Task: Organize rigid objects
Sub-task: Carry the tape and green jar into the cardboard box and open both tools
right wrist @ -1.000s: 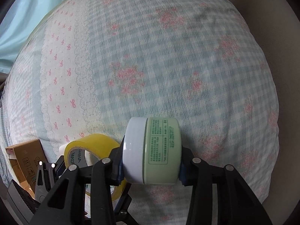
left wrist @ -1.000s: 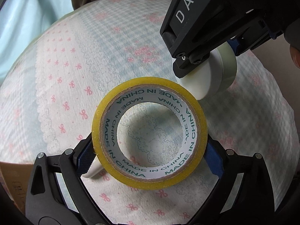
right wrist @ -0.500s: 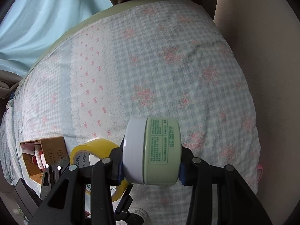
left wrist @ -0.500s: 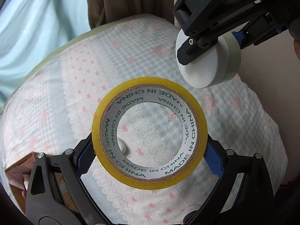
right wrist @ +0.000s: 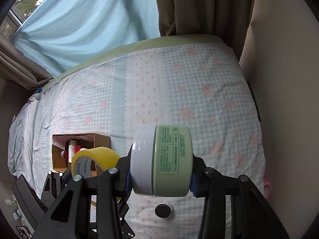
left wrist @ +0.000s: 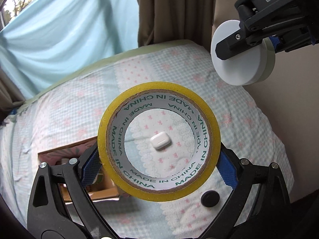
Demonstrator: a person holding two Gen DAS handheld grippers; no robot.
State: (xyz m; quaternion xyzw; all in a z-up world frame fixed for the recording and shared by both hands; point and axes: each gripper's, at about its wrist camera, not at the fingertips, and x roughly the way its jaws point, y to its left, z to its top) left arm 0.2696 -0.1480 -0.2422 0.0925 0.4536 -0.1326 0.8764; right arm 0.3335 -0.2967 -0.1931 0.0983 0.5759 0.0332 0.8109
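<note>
My left gripper (left wrist: 159,165) is shut on a yellow tape roll (left wrist: 111,119), held high above the bed. The roll also shows in the right wrist view (right wrist: 99,155). My right gripper (right wrist: 161,181) is shut on a pale green jar with a white lid (right wrist: 171,159), also lifted; the jar shows at the upper right of the left wrist view (left wrist: 243,63). An open cardboard box (right wrist: 99,139) with bottles inside lies on the bed at the left, below the tape roll; part of it shows in the left wrist view (left wrist: 105,193).
A white earbud case (left wrist: 160,140) lies on the checked bedsheet (right wrist: 199,91), seen through the roll. A small black round cap (left wrist: 210,198) lies nearer, also in the right wrist view (right wrist: 163,210). Curtains (right wrist: 89,20) hang behind; a beige wall (right wrist: 283,79) at right.
Both grippers have risen well above the bed with their objects. The box, earbud case and black cap have come into view below.
</note>
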